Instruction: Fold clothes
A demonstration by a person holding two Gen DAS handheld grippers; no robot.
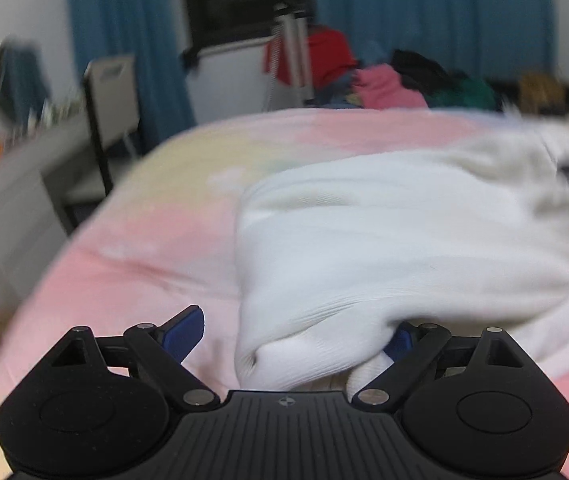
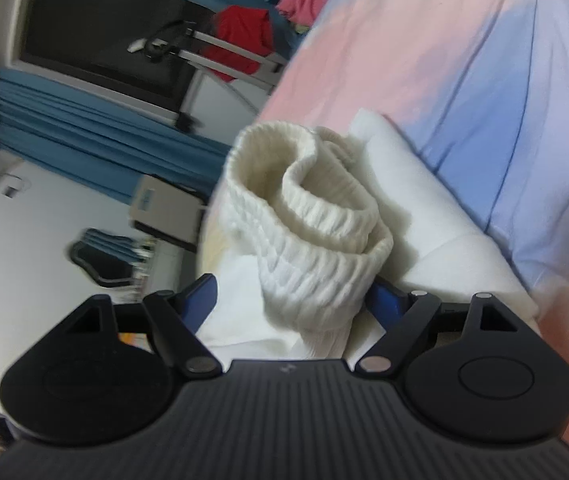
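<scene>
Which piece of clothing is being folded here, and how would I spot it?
Look at the bed with the pink pastel sheet. The white knit sweater lies on it right before both tools, its ribbed cuff rolled between the right one's blue fingers. Unlike the colourful clothes pile behind, it is plain white.

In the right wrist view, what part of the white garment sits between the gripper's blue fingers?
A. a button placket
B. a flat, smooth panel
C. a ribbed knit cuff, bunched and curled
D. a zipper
C. The white garment shows a ribbed cuff curled on itself between the blue fingers of the right gripper, whose jaws stand apart; no zipper or buttons show.
</scene>
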